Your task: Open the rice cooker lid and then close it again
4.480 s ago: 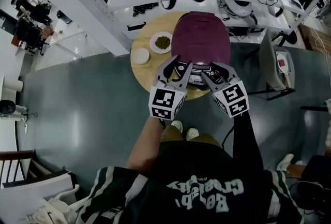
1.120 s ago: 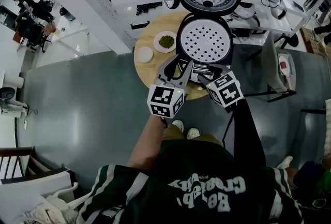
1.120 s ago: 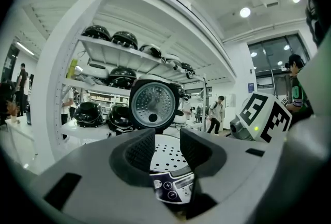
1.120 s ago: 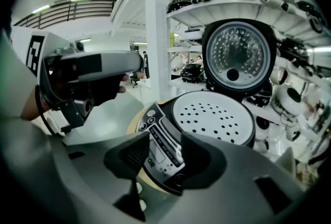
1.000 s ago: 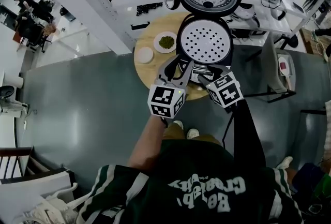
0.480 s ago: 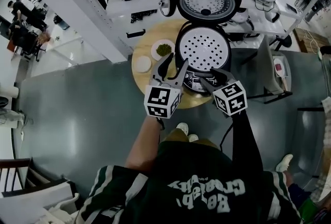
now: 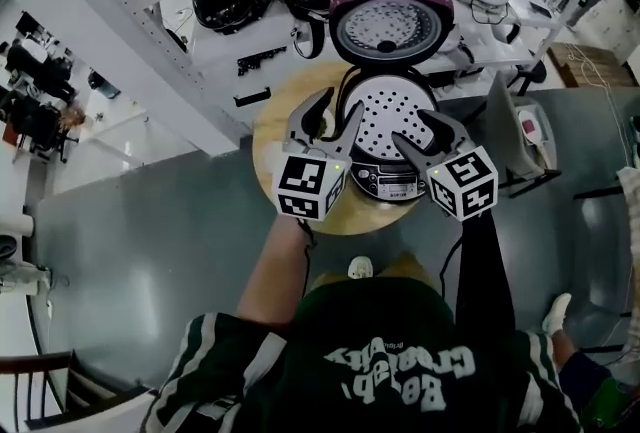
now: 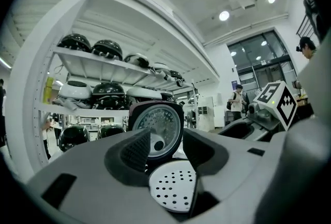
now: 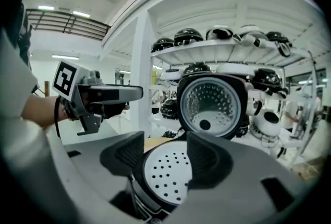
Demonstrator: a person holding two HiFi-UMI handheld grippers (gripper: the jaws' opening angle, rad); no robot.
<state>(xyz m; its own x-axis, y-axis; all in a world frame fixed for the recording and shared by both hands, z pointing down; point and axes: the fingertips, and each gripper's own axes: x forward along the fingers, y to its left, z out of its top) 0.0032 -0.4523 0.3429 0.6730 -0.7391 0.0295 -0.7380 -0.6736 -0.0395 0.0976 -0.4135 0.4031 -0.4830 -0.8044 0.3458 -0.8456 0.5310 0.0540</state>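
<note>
lid (image 7: 388, 24): swung fully up and standing upright on its hinge at the back, metal inner face toward the person. The open half looks done.
rice cooker (image 7: 385, 183): sits on the round wooden tabletop (image 7: 268, 126), control panel facing the person. A perforated white tray (image 7: 392, 119) covers the pot mouth.
left hand-held gripper (image 7: 338, 109): jaws spread, they have just been opening, and nothing is between them. Only the lid and tray show through the gap, farther off. It is held at the cooker's front-left, clear of the body.
right hand-held gripper (image 7: 417, 129): jaws spread and just opened wider, also empty. It is over the cooker's front-right edge, aimed slightly down toward the tray, not touching it.
why held so: both point at the raised lid from the front, probably lining up to reach its top edge and push it down.
next step (judgement): closing is still to do. The lid needs to be pulled forward and pressed until it latches.
risk: the lid could drop fast once it passes its balance point.
background: a white shelf (image 7: 250, 41) behind the tabletop is stacked with other cookers, not involved.
</note>
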